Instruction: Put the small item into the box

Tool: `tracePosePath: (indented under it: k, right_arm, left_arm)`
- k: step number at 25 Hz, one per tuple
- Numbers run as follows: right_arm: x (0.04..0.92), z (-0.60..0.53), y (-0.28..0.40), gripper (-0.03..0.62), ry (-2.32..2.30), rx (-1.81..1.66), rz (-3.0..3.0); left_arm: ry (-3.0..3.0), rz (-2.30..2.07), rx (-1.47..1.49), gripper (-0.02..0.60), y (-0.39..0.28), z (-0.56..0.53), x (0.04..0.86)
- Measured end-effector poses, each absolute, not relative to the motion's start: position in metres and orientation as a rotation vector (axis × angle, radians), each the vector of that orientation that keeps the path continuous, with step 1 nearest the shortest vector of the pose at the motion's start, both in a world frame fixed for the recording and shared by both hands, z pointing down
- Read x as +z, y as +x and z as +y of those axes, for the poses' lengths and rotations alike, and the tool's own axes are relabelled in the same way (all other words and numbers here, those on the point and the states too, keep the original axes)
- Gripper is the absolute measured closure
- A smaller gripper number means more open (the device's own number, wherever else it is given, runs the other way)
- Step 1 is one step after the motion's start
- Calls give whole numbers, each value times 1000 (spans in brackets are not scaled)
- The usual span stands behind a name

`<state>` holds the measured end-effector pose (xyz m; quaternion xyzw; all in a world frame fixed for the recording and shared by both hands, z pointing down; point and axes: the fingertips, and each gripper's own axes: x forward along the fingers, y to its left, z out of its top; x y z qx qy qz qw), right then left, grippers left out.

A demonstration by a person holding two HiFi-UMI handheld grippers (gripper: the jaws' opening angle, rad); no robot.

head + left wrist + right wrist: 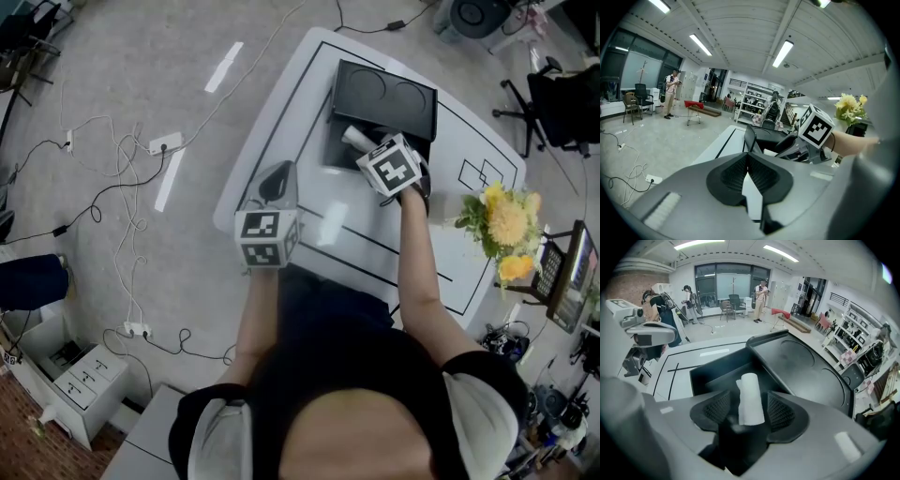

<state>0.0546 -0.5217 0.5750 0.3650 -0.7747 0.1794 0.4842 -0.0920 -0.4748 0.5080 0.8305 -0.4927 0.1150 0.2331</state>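
the white paper roll [750,399] stands upright between the spread pads of the right gripper [749,414]. a gap shows on each side, so it is released rather than squeezed. its lower end is lost behind the gripper's body, and what it rests on cannot be told. it sits over the near part of the open black box [717,366], whose dark inside is hard to read. the box's lid [806,366] lies open on the far side. short of the box, over the white table [281,103], the left gripper [748,166] is clenched on nothing.
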Motion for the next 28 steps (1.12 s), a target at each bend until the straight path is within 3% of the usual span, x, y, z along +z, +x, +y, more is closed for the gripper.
tracePosePath:
  k: [24,28]
  right_arm:
    - [538,-528,50,359,1133,375,-1953]
    - [531,-529,49,394,1189,361,-1971]
  left_arm:
    - [2285,-1403,302,572,-108,-469,496]
    - [2284,-1404,298,573,-109,-468,495]
